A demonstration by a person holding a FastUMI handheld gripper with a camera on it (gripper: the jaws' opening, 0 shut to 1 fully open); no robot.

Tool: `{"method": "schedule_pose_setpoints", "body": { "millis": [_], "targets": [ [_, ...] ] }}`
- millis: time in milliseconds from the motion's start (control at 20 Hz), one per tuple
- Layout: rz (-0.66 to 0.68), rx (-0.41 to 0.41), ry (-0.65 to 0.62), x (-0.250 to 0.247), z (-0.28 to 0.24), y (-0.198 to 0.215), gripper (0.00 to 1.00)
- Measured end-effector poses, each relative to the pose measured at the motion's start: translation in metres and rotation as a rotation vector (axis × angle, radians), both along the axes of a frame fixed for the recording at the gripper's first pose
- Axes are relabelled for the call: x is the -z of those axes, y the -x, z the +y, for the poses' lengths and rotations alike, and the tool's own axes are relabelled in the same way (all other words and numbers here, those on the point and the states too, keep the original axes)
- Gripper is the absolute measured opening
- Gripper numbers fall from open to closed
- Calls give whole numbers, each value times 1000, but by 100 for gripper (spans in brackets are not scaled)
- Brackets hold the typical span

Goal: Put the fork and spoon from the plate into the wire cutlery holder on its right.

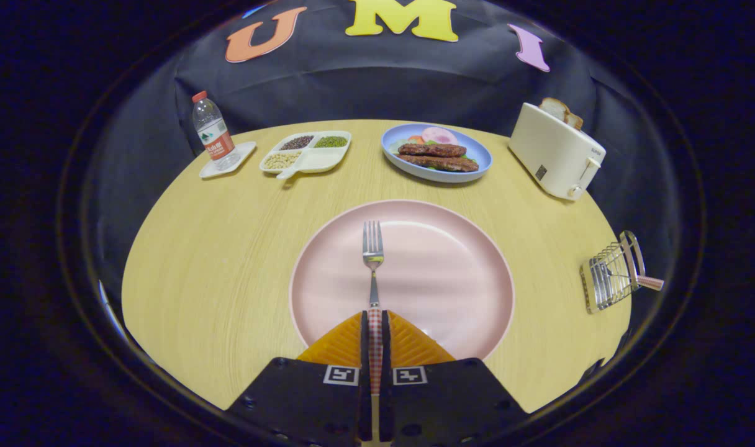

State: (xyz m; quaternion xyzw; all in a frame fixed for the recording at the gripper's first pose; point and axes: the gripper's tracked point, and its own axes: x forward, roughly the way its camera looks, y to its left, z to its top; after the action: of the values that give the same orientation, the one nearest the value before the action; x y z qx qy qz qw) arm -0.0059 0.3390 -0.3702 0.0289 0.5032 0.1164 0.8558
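A round, light wooden table (228,248) stands before a dark cloth wall. In the middle of the frame lies a pink plate (452,273). The fork (373,261) lies on the plate with its tines pointing away. Its red-checked handle runs back between the two orange fingers (340,344) of the gripper (375,318) at the bottom centre, and both are pressed against it. At the right edge of the table, well apart from the plate, sits the wire cutlery holder (610,276), with a handle of the same red-checked pattern sticking out of it. Across the far side of the table, left to right, are a water bottle (212,131) on a small white tray, a divided dish of beans (306,152), a blue plate of food (436,155) and a white toaster (554,158) with bread in it.
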Motion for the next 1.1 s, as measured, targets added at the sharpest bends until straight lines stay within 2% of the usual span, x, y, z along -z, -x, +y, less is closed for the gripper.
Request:
{"method": "schedule_pose_setpoints", "body": {
  "millis": [450, 500, 650, 1100],
  "targets": [
    [-25, -56, -42, -26, -30, 6, 5],
    [-30, -65, -44, -25, -35, 7, 1],
    [-46, -83, -43, -42, -56, 9, 1],
    [-32, -97, -37, -103, -184, 1, 1]
  ]
}}
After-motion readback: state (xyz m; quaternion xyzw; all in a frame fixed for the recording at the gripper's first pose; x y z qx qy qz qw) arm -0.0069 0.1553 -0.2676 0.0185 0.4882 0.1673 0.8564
